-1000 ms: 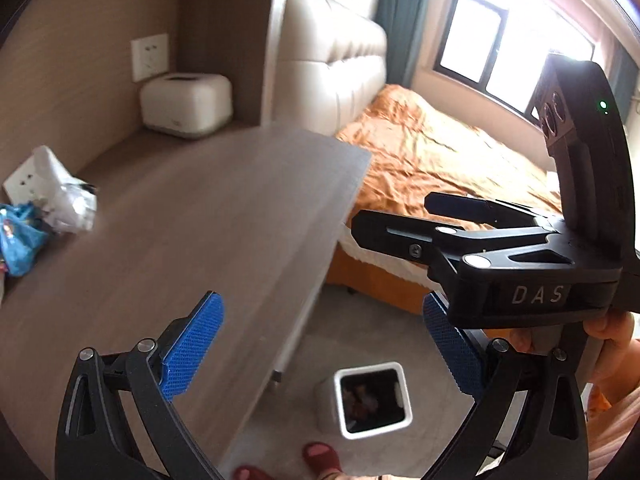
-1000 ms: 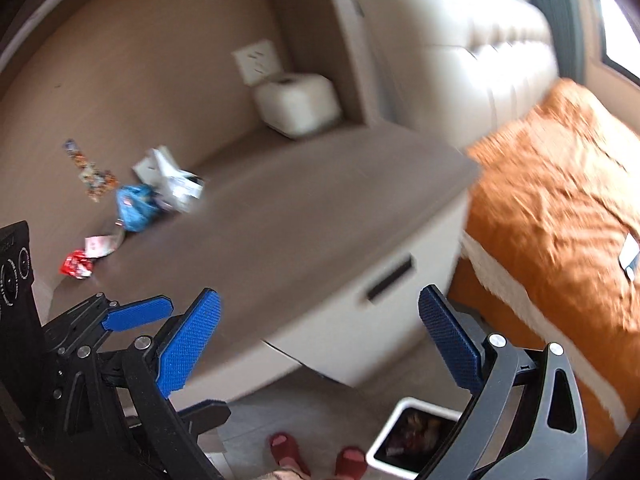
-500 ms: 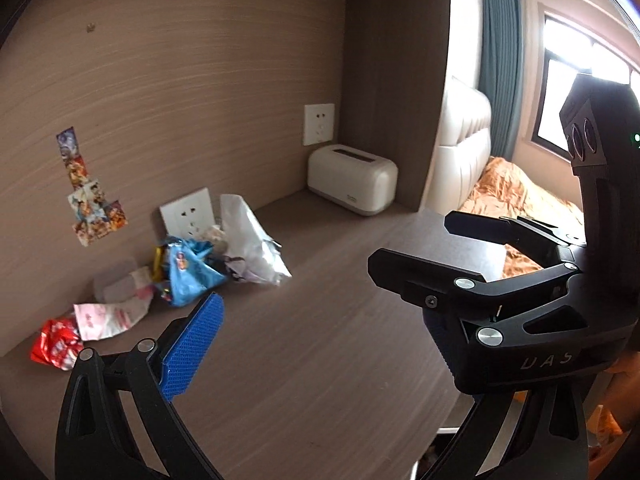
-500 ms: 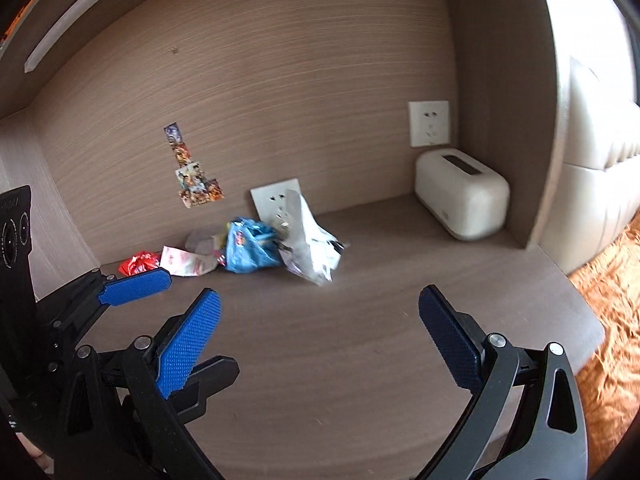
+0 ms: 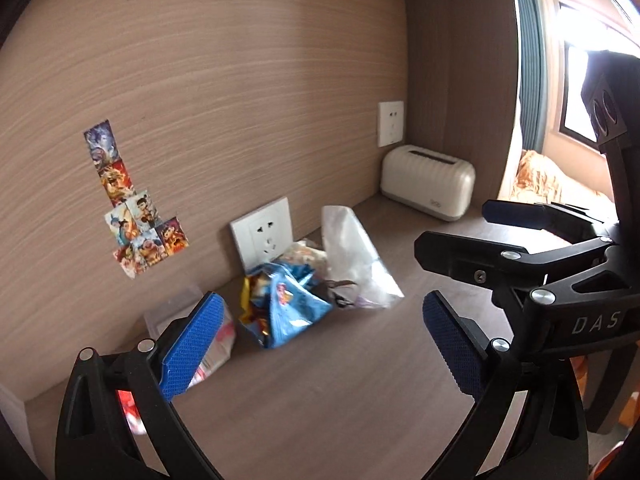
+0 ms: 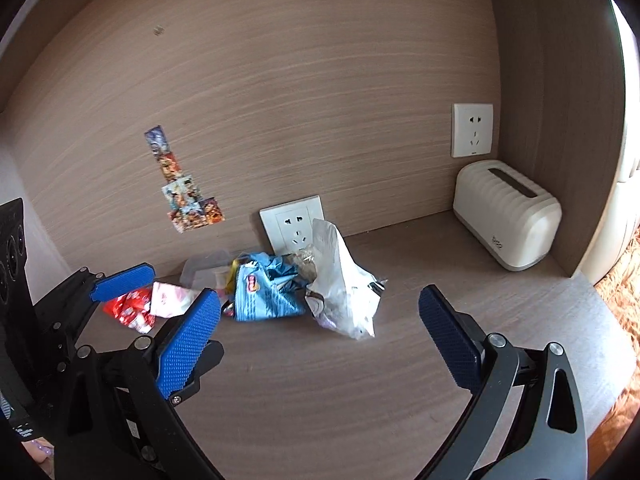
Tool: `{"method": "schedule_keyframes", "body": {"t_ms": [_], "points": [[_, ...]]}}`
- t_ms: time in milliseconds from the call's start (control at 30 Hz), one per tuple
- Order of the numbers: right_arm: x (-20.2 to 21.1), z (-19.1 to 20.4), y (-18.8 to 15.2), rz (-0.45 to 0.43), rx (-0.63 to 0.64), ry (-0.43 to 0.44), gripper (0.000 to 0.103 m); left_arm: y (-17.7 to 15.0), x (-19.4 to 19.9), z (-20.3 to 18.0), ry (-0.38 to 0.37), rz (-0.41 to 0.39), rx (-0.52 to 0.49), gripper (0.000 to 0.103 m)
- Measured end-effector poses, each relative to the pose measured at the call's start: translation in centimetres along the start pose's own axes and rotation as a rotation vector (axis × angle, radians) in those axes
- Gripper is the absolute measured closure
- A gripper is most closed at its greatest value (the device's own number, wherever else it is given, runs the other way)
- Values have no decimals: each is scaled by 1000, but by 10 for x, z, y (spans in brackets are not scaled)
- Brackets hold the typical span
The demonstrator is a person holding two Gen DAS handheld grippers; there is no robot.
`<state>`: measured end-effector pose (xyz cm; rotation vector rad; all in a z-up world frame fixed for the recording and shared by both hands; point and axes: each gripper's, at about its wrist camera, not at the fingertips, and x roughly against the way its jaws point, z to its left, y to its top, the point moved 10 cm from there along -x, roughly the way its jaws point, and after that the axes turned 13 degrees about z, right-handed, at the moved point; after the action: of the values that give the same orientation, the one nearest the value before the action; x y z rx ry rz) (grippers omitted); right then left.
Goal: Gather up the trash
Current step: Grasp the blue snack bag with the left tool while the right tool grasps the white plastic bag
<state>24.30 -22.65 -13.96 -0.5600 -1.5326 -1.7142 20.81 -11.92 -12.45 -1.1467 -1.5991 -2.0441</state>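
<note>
A heap of trash lies on the wooden desk by the back wall: a blue snack bag, a clear plastic bag, a pink wrapper, a red wrapper and a clear cup. My left gripper is open and empty, just short of the blue bag. My right gripper is open and empty, in front of the heap. The right gripper shows at the right in the left wrist view; the left one shows at the left in the right wrist view.
A cream tissue box stands at the desk's back right corner. Two wall sockets and several stickers are on the wood wall. An orange bed lies beyond the desk's right edge.
Both grippers swung from the desk edge, bed and floor bin toward the wall, then closer to the trash heap. Both stay open and empty.
</note>
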Motion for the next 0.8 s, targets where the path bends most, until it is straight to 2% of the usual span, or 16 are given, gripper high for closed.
{"method": "schedule_keyframes", "body": {"t_ms": [233,400,533,600,633,667,700,733,800], "points": [[-47,-10,10,49,-49,-54,4,14,-52,28,14,35,-71,5],[-83,-27,13,85,-95,-94,4,26,-86,30,-24,55,-120,5],[-114,-35,11,135,-131,-89,4,25,-116,33,-68,114,-102,6],[-127,-37,7,161,-144,-82,4,22,-127,33,-90,150,-85,11],[-133,-38,5,174,-147,-77,4,19,-134,32,-108,175,-85,25],[-139,-37,2,185,-152,-66,4,15,-140,31,-114,196,-86,32],[-143,-37,-1,192,-161,-52,15,14,-143,30,-117,197,-88,33],[-147,-37,-4,207,-180,-31,35,13,-144,28,-118,199,-96,39],[-147,-42,-5,208,-208,-29,44,12,-144,23,-117,200,-107,45]]}}
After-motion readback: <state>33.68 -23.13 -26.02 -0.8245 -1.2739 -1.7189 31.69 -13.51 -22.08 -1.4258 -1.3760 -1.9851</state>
